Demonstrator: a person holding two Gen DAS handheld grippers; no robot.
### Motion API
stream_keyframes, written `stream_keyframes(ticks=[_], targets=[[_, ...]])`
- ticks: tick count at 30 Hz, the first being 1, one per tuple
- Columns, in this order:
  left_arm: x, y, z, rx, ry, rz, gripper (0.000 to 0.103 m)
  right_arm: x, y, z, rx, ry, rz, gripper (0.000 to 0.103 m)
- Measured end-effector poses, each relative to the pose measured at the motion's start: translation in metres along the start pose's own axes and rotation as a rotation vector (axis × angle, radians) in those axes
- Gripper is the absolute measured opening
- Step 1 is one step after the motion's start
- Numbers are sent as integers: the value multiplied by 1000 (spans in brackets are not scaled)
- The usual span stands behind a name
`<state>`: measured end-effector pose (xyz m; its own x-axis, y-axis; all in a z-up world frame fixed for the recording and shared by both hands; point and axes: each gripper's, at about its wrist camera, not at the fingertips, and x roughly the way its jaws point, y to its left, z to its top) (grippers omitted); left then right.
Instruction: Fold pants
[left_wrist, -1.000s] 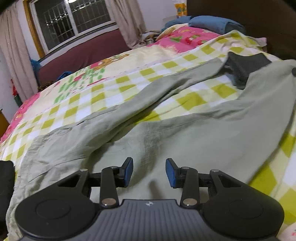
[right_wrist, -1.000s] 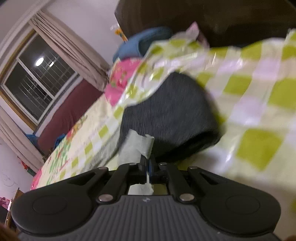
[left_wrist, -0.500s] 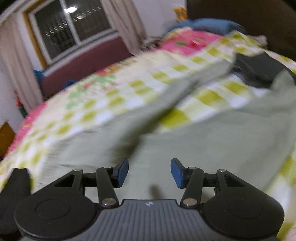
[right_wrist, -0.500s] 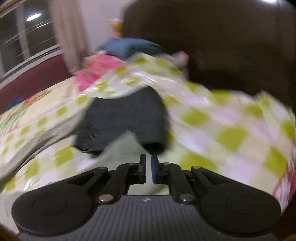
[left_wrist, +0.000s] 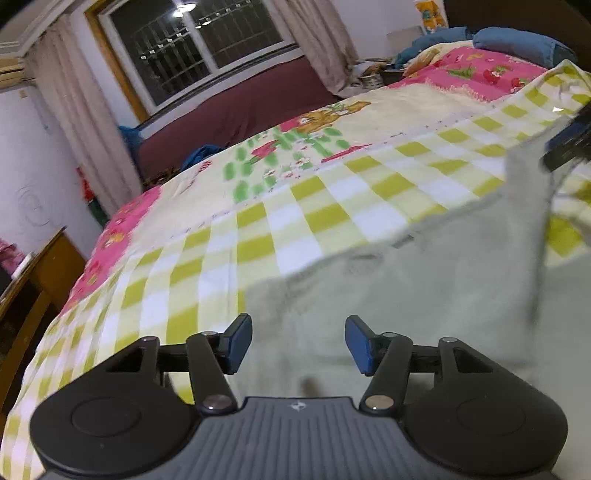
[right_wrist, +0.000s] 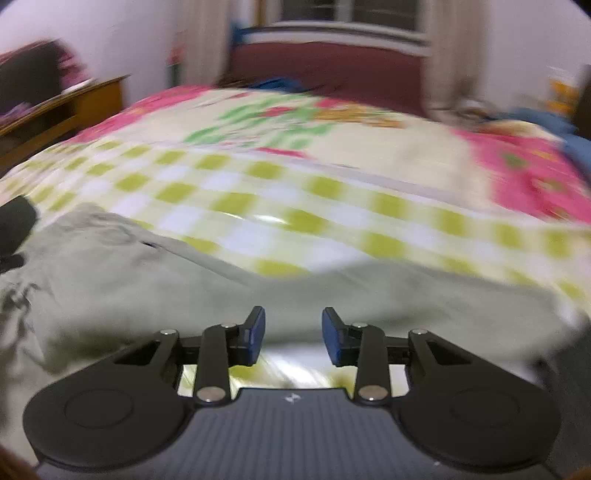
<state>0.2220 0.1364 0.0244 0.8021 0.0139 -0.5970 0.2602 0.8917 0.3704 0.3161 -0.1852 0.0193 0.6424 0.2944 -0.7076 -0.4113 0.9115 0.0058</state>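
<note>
Pants (left_wrist: 424, 288) look soft and limp under both empty, wide-open grippers, left gripper (left_wrist: 298, 344) and right gripper (right_wrist: 293, 334); grasp the hem edge ahead.

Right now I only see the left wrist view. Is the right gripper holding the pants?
Observer: No. The right gripper is open, with nothing between its fingers.
Operator: Where are the pants from there?
Observer: The pants lie spread just ahead of it. Their near edge runs by the fingertips, and the checked sheet shows under the gripper.
Operator: Anything on its left side?
Observer: A dark shape sits at the left edge of that view, by the pants. It is too blurred to identify.
</note>
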Motion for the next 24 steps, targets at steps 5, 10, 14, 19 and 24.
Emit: stream_keyframes(ticks=[5, 10, 14, 19, 24], targets=[[65, 38, 10, 61, 104, -66, 70, 76, 26, 36, -96, 131, 207, 45], [106, 64, 14, -13, 200, -205, 70, 111, 39, 47, -172, 255, 311, 50], [129, 70, 16, -81, 233, -263, 89, 119, 43, 48, -233, 314, 330, 63], [138, 63, 18, -82, 250, -257, 75, 130, 49, 49, -234, 323, 287, 61], [134, 51, 28, -53, 251, -268, 35, 123, 43, 58, -156, 317, 257, 2]])
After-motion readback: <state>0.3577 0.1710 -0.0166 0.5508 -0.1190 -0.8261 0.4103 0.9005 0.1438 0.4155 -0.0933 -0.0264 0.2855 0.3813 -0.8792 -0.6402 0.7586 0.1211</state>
